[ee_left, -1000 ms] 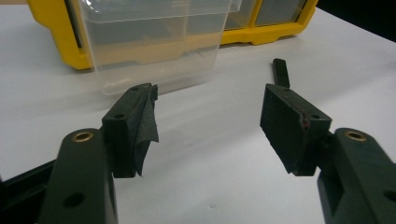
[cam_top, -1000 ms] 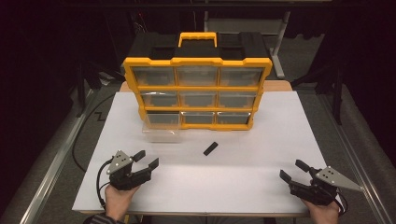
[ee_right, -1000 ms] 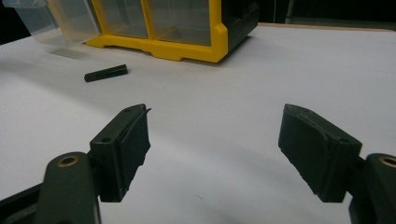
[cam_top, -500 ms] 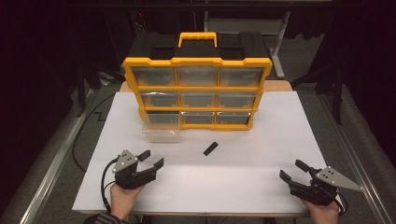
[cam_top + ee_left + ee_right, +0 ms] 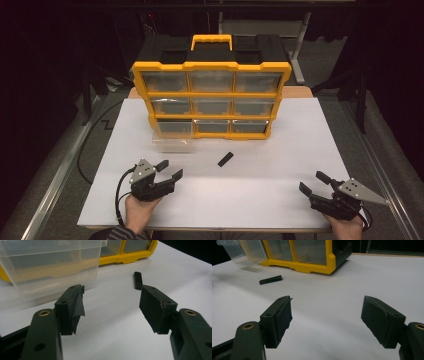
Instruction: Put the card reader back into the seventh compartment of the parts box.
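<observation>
Standing: organizer (image 5: 210, 95), yellow frame with black top and yellow handle, upright at far middle of white table (image 5: 300, 150); three rows of three clear drawers facing near side.
Drawer (image 5: 172, 142): clear, pulled out of organizer's bottom-left slot, resting on table just in front of that slot; looks empty; close ahead and to the left in left gripper view (image 5: 50, 267).
Bar (image 5: 225, 159): small, black, flat on table, in front of organizer's bottom row, just to the near right of drawer, apart from it; lying slantwise; seen past right jaw in left gripper view (image 5: 137, 280), and far left in right gripper view (image 5: 270, 279).
Left gripper (image 5: 167, 172): released, jaws spread wide, nothing between them; held low over table, well in front of organizer's left end, aimed toward drawer and bar; near drawer, not touching.
Right gripper (image 5: 314, 183): released, jaws wide apart, empty; near table's front right corner, well apart from organizer, aimed toward its right end.
Hands: one behind each gripper at near edge; striped sleeve (image 5: 117, 233) at left.
</observation>
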Tool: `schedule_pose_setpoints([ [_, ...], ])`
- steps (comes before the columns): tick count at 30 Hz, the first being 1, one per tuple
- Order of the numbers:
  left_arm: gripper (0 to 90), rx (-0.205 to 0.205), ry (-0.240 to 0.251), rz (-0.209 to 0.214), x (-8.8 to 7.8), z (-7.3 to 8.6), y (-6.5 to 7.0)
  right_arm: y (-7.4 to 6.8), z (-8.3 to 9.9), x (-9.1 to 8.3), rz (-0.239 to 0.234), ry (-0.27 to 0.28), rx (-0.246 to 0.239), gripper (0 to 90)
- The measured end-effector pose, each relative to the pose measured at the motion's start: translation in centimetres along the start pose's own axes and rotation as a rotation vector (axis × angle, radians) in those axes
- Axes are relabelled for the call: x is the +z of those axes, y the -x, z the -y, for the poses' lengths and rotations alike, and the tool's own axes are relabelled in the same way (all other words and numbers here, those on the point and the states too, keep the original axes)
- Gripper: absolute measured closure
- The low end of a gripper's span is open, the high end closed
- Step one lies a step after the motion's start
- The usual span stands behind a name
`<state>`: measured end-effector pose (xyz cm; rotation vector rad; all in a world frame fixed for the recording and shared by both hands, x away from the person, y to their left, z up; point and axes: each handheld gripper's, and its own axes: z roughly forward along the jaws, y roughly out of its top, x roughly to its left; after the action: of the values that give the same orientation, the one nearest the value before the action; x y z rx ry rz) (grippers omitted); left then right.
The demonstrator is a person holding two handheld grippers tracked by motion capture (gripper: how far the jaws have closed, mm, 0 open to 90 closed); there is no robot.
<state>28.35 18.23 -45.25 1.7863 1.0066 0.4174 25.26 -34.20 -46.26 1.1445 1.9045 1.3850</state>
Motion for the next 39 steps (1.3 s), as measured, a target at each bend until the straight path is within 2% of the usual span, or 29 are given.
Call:
schedule_pose_setpoints([
  [18,36.6,0.025,-0.013,0.033,1.7,-0.9,1.1,0.0,0.0,0.0,-0.005,-0.001,-0.001,25.0],
  [39,36.7,0.03,-0.017,0.055,3.0,-1.5,1.9,0.0,0.0,0.0,-0.003,-0.002,-0.001,25.0],
])
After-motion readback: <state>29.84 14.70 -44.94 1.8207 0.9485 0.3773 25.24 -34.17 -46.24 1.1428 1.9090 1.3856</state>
